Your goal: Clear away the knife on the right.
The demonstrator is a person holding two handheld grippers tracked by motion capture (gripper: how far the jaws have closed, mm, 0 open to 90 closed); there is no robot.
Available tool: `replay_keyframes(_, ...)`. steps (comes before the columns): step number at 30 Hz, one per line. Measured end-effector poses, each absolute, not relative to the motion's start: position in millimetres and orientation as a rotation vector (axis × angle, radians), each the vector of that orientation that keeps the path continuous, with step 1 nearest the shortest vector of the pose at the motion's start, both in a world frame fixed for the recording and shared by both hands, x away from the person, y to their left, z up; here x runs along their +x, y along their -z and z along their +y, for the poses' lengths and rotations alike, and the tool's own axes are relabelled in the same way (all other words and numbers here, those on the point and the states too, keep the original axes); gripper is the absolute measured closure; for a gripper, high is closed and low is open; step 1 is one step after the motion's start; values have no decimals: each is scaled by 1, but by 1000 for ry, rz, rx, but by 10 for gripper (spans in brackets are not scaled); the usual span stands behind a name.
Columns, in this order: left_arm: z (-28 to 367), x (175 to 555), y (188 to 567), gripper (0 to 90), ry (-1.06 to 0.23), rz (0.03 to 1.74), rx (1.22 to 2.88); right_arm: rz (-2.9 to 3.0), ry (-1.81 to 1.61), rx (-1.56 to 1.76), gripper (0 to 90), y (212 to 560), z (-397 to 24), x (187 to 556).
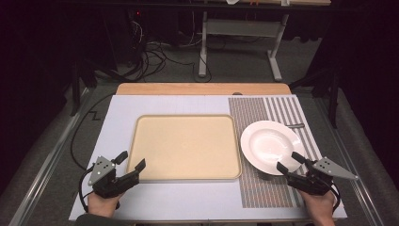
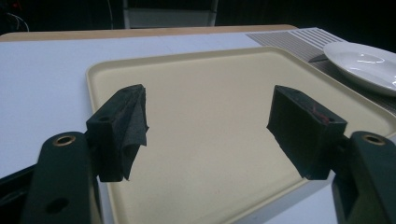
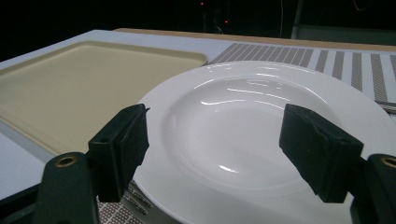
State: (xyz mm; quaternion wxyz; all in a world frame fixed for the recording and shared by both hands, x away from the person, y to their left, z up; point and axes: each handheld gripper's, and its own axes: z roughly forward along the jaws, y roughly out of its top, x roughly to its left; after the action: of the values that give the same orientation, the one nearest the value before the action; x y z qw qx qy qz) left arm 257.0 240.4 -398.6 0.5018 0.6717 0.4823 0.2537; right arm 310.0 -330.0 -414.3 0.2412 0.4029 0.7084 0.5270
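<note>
White porcelain marks the work in hand: a plate [image 1: 272,146] lies right of centre in the high view, on a striped placemat [image 1: 263,188] and just beside the right edge of a beige tray [image 1: 184,147] that takes the middle of the frame. Nothing appears to have been moved yet, as I judge it; the tray is bare and the plate rests flat on the mat, so the grasp, the lift and any placing all remain to do. At the lower right of the high view the right gripper [image 1: 288,161] hangs at the plate's near rim, jaws spread and gripping nothing. At the lower left the left gripper [image 1: 130,161] sits at the tray's near left corner, also released, with nothing between its jaws. From the right gripper view the plate [image 3: 261,135] fills the centre, its glossy well lying between the two wide-set jaws, and fork tines [image 3: 140,201] peek from under the plate's near edge at the bottom of the frame, which the high view renders as a dim shape I cannot read. Looking along the left gripper's jaws, the tray [image 2: 205,140] spreads out empty, its raised lip clear, with the plate [image 2: 364,63] at the upper right. Overhead, the high view alone gives both hands at once, and a utensil handle [image 1: 295,125] jutting out past the plate's far right rim.
</note>
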Motion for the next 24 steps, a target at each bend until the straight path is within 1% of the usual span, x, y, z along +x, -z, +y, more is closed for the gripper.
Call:
replay_keyframes(11,244,253,399,290,-608,1159,1614,1955,-1428,1063,245,411,-323,308)
replay_keyframes(18,241,254,399,289,-616,1158,1620,1945,-1448,1080,243,412,-327,309)
replay_keyframes(24,241,253,399,288,-593,1158,1606,1930,-1430,1074,221,411,-326,309)
